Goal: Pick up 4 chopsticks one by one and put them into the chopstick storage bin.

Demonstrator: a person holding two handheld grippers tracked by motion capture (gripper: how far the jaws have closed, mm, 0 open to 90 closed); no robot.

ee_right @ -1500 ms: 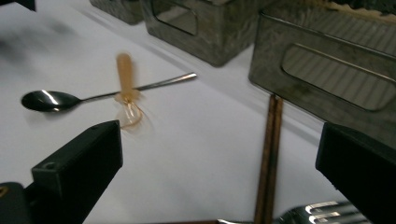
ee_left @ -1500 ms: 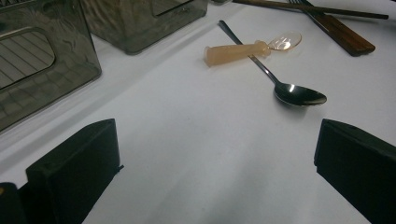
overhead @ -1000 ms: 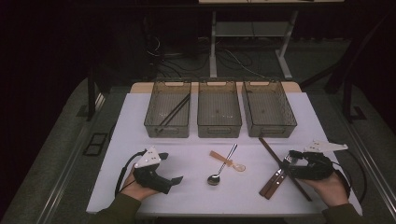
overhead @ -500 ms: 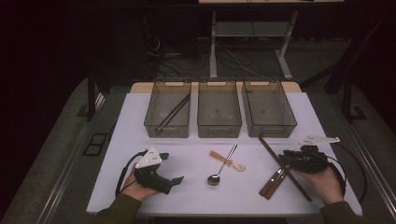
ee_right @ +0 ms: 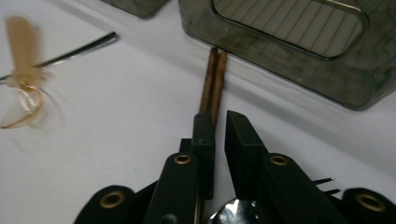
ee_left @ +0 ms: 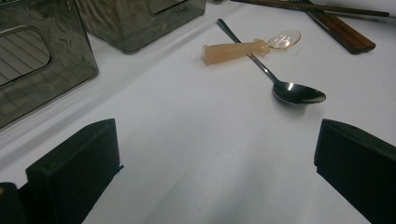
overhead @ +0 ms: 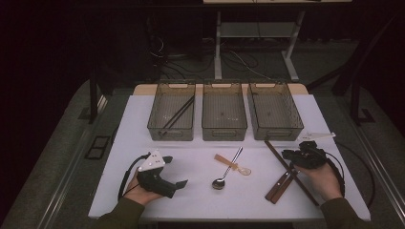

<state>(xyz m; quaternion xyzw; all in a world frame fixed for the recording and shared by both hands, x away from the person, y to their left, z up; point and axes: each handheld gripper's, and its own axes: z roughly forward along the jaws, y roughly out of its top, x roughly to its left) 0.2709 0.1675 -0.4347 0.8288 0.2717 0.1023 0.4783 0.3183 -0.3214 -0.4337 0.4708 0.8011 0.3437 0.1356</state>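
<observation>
The chopsticks (overhead: 278,156) (ee_right: 212,79), a pair of slim, dark reddish-brown wooden sticks lying side by side, rest on the right part of the white tabletop (overhead: 143,143), running diagonally from just in front of the right-hand bin (overhead: 274,112) toward the person. The right gripper (overhead: 287,154) (ee_right: 219,116) sits low over them. Its flat black jaws have just been closing and now stand almost together with a thin slit left between. In the right gripper view the sticks run in under the tip of one jaw, and I cannot tell whether the pads actually pinch them. Beneath the gripper lie bright metal fork tines (ee_right: 324,182), and just beside it two brown wooden-handled utensils (overhead: 279,187) cross the sticks. Toward the middle of the table a polished steel spoon (overhead: 227,169) (ee_left: 280,81) with a long, thin handle lies across a short, translucent amber plastic spoon (overhead: 231,164) (ee_left: 238,49). Behind them stand three smoky, see-through rectangular bins in a row, the middle bin (overhead: 224,112) bare and the left bin (overhead: 172,112) holding another dark pair of sticks (overhead: 179,114). The left gripper (overhead: 175,171) (ee_left: 217,140) rests at the near left, its blocky matte jaws spread wide over bare tabletop.
</observation>
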